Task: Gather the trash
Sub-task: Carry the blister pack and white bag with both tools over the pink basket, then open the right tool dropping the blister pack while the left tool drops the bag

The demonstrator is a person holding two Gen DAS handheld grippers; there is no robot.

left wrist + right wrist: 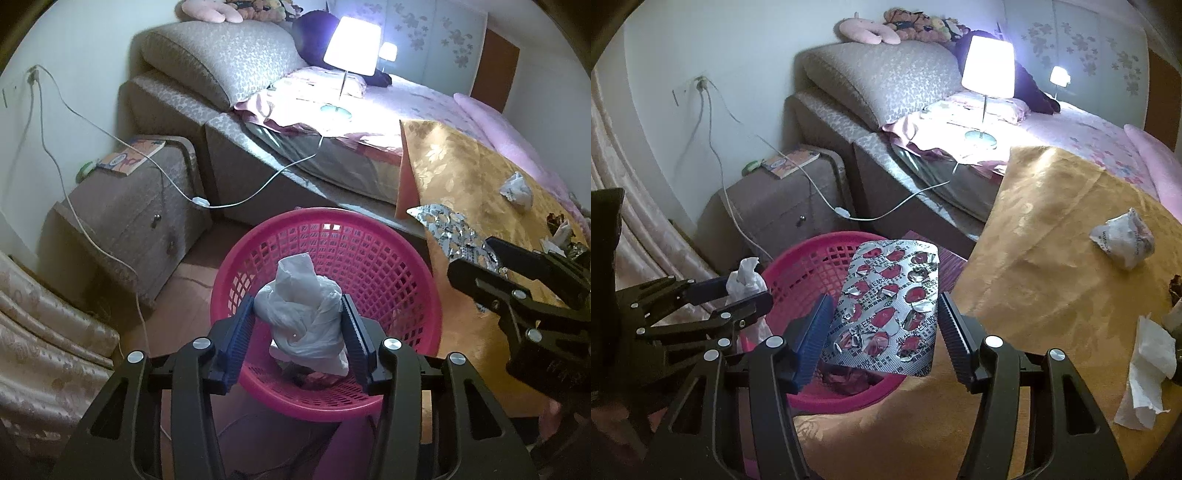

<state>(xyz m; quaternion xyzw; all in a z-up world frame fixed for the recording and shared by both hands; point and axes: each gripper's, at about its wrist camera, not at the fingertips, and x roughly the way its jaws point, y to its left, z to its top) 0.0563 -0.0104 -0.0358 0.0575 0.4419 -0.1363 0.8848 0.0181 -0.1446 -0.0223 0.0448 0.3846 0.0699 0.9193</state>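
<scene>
My left gripper (298, 314) is shut on a crumpled white tissue wad (303, 310) and holds it over the pink mesh basket (373, 240); it also shows in the right wrist view (738, 291). My right gripper (884, 314) holds an empty silver pill blister pack (892, 306) between its fingers, above the basket's (809, 266) right rim. In the left wrist view the right gripper (476, 264) holds the blister pack (447, 227) at the edge of the gold cloth (469, 173). A crumpled paper ball (1124, 240) and a white tissue (1145, 373) lie on the cloth (1045, 236).
The basket stands on the floor between a brown nightstand (136, 210) and the gold-covered surface. A white cable (177, 188) runs from the wall past the nightstand to a lit lamp (352, 46) on the bed (424, 107). A curtain (40, 332) hangs at left.
</scene>
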